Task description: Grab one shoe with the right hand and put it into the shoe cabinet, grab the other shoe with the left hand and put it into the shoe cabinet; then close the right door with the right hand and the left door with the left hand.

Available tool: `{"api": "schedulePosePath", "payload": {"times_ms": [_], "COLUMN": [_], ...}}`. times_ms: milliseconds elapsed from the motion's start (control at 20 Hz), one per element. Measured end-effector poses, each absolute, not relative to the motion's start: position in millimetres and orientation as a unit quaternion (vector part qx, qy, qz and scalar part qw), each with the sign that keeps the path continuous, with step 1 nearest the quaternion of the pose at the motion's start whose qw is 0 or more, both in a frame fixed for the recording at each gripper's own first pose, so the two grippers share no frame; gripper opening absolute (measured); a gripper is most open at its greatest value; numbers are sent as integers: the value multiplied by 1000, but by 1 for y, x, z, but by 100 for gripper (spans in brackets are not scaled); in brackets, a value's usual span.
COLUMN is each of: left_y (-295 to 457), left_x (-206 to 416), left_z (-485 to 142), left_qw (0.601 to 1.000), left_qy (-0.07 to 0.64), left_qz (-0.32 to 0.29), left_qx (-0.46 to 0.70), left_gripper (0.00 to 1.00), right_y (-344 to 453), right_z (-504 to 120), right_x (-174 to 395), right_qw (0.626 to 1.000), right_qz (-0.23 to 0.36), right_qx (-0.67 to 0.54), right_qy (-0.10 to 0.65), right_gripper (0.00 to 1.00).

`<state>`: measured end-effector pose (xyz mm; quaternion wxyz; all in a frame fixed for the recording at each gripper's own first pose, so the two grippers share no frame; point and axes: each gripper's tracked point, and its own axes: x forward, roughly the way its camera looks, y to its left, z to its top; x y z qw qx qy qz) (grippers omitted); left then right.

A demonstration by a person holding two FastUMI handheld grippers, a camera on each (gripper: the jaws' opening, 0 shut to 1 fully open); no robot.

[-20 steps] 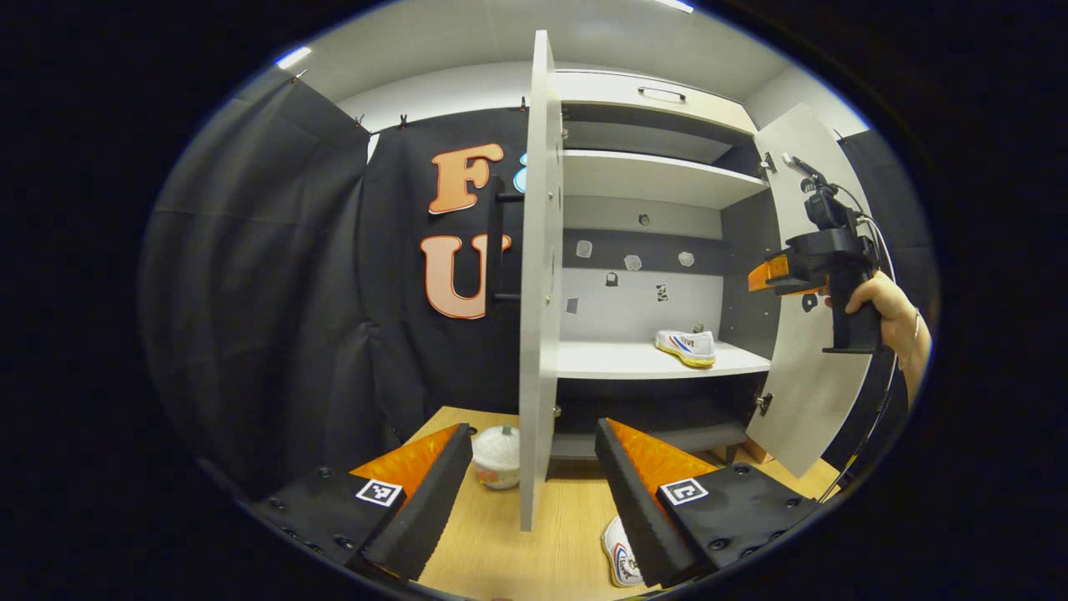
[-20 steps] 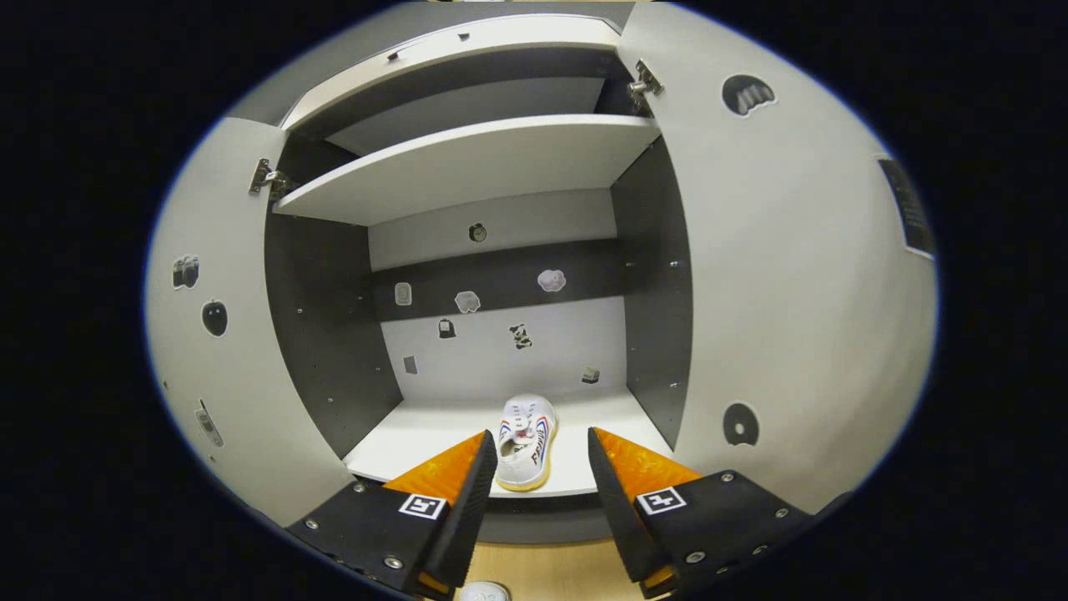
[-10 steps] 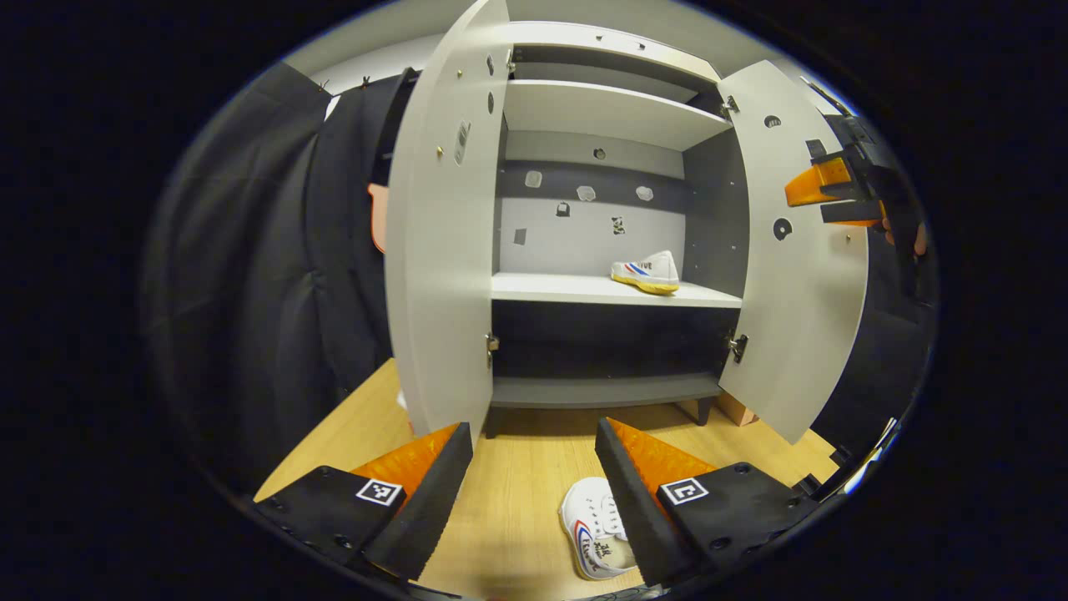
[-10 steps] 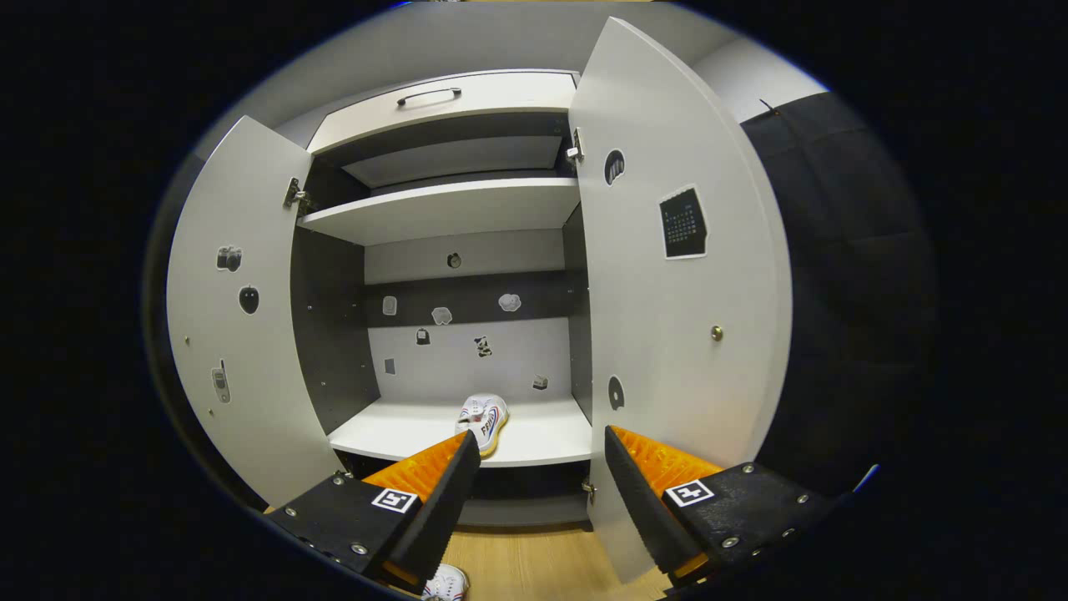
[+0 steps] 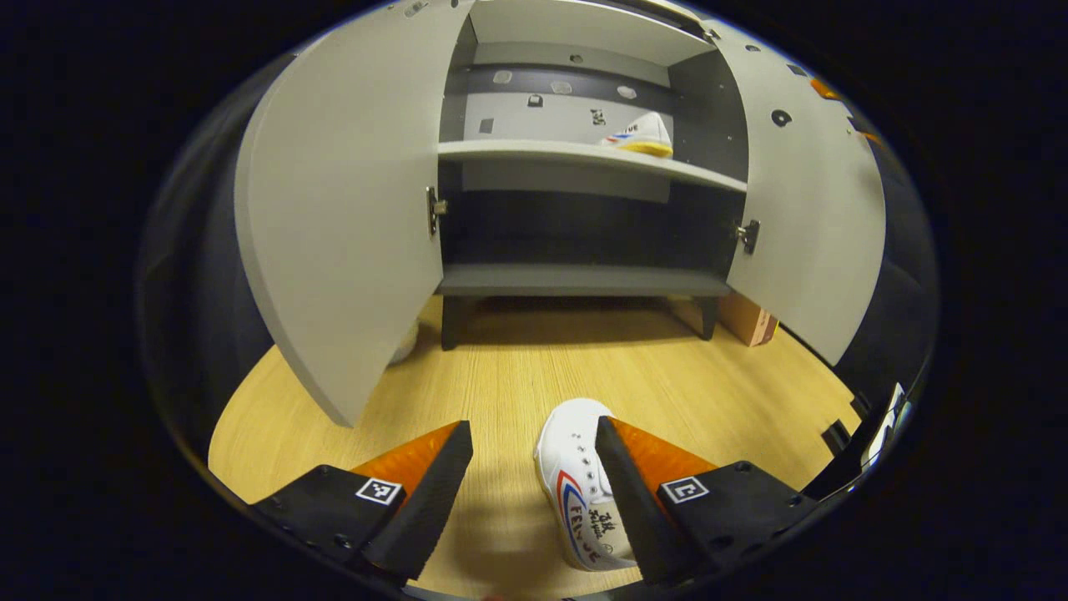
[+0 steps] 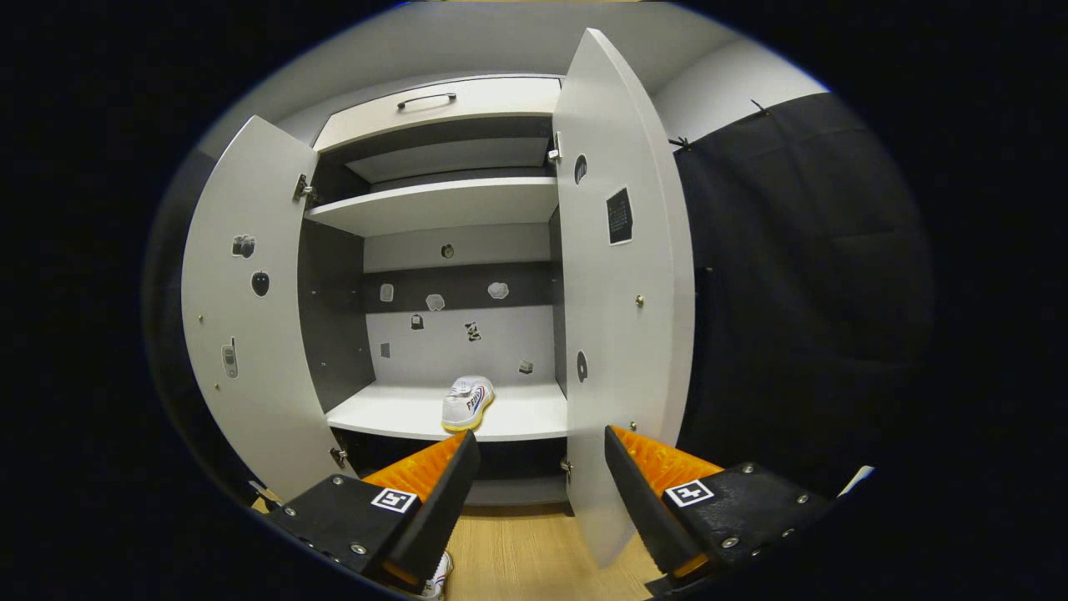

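Note:
In the left gripper view, a white shoe with red and blue stripes lies on the wooden floor. My left gripper hangs open just above it, its right-hand finger over the shoe. The other white shoe rests on the middle shelf of the open shoe cabinet. In the right gripper view, that shoe sits on the shelf, and my right gripper is open in front of the cabinet, holding nothing. The right door stands edge-on just ahead of it, and the left door is swung wide.
Both cabinet doors jut out over the floor. A small cardboard box sits by the cabinet's right leg, and a pale object lies behind the left door. A drawer with a handle tops the cabinet.
My left gripper has dropped and tilted down toward the shoe on the floor, which now lies under its fingers. My right gripper has pulled back from the shelf and shifted right of the shoe there.

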<state>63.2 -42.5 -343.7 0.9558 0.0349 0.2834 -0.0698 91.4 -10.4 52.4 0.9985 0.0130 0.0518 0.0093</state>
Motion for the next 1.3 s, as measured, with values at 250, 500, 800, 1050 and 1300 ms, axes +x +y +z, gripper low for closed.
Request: {"api": "schedulePosePath", "payload": {"times_ms": [250, 500, 800, 1050, 1300], "left_y": [-54, -55, -55, -72, -67], "left_x": [57, 54, 52, 50, 52], "left_z": [-411, -435, -443, -444, -446], "left_qw": [931, 919, 913, 902, 886], "left_qy": [350, 386, 401, 421, 456], "left_qz": [-81, -75, -74, -91, -86], "left_qx": [57, 44, 21, 42, 11], "left_gripper": [97, 97, 98, 55, 38], "right_y": [-22, -23, -21, -26, -22], "right_z": [49, 43, 40, 42, 43], "right_x": [84, 77, 71, 66, 60], "right_qw": [998, 998, 997, 997, 996], "right_qz": [2, 11, 21, 18, 26], "right_qx": [8, 12, 29, 35, 40], "right_qy": [54, 64, 71, 69, 70], "right_gripper": [93, 93, 93, 93, 93]}}
